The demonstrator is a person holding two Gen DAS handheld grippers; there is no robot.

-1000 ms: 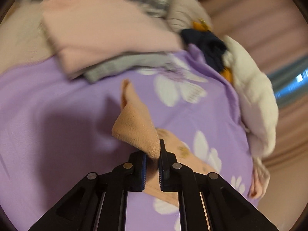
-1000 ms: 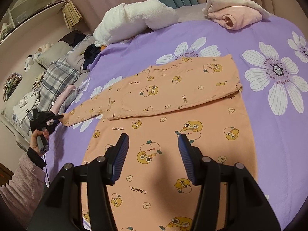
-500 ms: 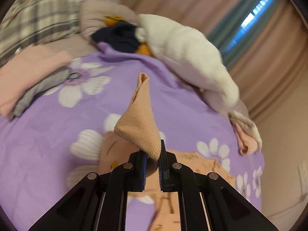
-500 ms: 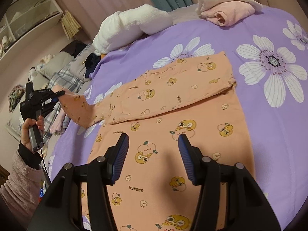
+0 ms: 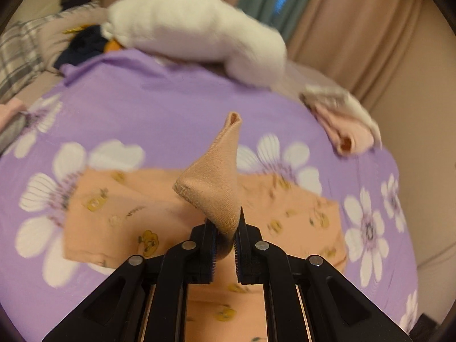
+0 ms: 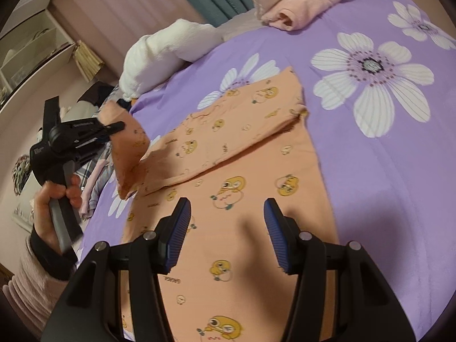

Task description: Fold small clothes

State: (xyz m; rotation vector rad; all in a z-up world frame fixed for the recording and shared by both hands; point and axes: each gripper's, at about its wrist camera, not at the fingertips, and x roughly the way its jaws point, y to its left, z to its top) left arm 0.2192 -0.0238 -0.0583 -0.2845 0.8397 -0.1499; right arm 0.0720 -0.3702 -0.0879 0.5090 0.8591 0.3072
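A bed carries everything, covered by a purple sheet (image 6: 384, 148) printed with big white flowers. An orange top (image 6: 242, 188) with small cartoon figures lies flat on the sheet, one half folded over the other. At the far edge rest a white fluffy blanket (image 6: 168, 54) and, apart from it, a folded pink and white garment (image 6: 299, 8).
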